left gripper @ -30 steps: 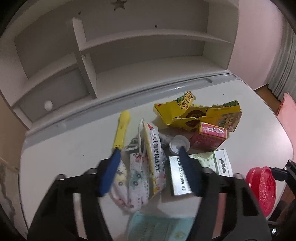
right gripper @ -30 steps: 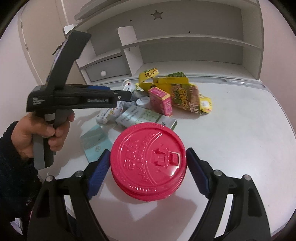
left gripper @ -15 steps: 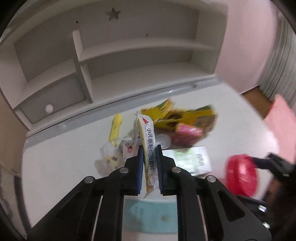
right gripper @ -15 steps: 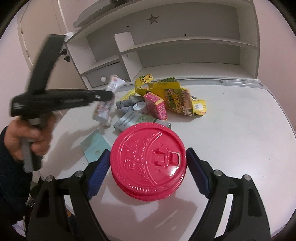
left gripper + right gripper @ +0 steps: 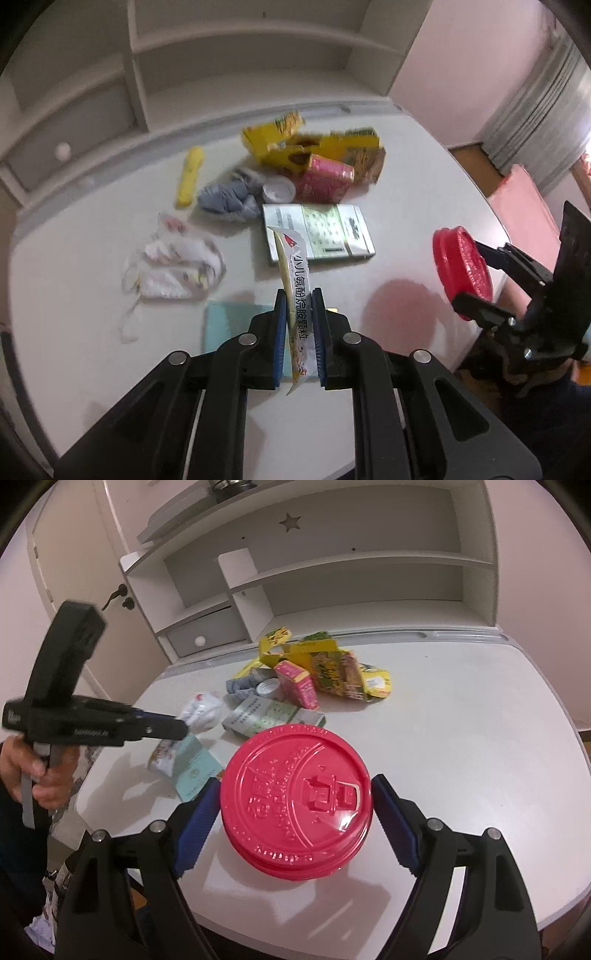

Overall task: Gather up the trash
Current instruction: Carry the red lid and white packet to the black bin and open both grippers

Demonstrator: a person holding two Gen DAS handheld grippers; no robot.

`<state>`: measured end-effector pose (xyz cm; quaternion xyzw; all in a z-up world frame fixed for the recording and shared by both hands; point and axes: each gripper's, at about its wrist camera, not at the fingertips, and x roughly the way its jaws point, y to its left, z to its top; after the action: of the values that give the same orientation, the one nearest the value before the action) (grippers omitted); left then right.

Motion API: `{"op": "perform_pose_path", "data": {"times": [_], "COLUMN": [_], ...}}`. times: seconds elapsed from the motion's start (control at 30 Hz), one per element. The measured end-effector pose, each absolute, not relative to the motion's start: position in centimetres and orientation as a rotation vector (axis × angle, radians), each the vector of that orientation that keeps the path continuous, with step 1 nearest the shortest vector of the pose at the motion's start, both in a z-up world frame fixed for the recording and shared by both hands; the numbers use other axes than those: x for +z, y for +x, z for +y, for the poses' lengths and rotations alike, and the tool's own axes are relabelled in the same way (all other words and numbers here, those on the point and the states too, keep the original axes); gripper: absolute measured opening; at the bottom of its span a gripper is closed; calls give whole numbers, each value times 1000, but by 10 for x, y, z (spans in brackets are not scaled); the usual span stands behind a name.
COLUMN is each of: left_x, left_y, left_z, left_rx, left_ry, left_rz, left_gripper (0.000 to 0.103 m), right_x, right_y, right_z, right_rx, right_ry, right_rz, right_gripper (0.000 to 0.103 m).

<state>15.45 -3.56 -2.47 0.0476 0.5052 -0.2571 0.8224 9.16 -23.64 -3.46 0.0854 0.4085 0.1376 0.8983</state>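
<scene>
Lifted clear of the pile since a second ago, the long medicine sachet [image 5: 297,291] now hangs above the counter [image 5: 92,332], pinched between the narrow fingers [image 5: 279,332] of the left gripper [image 5: 298,336]; earlier those fingers stood wide over the heap. Its lower end is cut off behind the blue pads, and in the right wrist view only a blurred scrap of it shows under the gripper.

The right gripper [image 5: 295,812] has not changed: its fingers [image 5: 195,812] clamp the red cup lid [image 5: 295,805] by the rim, held just over the counter edge. Whether one lid or a stack of them is gripped is hard to tell.

Left on the counter are one yellow stick pack [image 5: 190,175], one crumpled grey wrapper [image 5: 229,195], one white bottle cap [image 5: 279,188], one pink carton [image 5: 325,181], one flat green-and-white box [image 5: 317,232], one teal booklet [image 5: 236,325] partly hidden behind the left fingers, and a torn yellow box [image 5: 314,146] whose pieces blur together. The patterned face masks [image 5: 173,266] lie tangled; their number cannot be made out.

A white shelf unit [image 5: 332,572] with one small drawer [image 5: 207,631] stands at the back.
</scene>
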Motion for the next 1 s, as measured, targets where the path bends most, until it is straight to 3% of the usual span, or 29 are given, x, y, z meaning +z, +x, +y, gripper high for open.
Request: {"op": "perform_pose_path", "data": {"times": [0.27,0.57,0.83,1.0], "left_x": [6,-10,-88,-154], "left_y": [128,82,19,-28], "left_z": [-106,-298,-491,-567], "left_rx": [-657,-993,-1192,-1185], "left_ry": [118,158,198,306], "left_rz": [908,891,1071,1231], "left_gripper": [13,13,13,13], "right_x": [-19,-41,-96,-132], "right_y": [56,-77,-204,-243], "right_z": [-319,-497,-601,-634], "right_rx": [93,-373,-659,-707], "right_ry": [224,367,564,662], "right_rz": [787,773,806,820], "right_gripper": [80,80,80,80]}}
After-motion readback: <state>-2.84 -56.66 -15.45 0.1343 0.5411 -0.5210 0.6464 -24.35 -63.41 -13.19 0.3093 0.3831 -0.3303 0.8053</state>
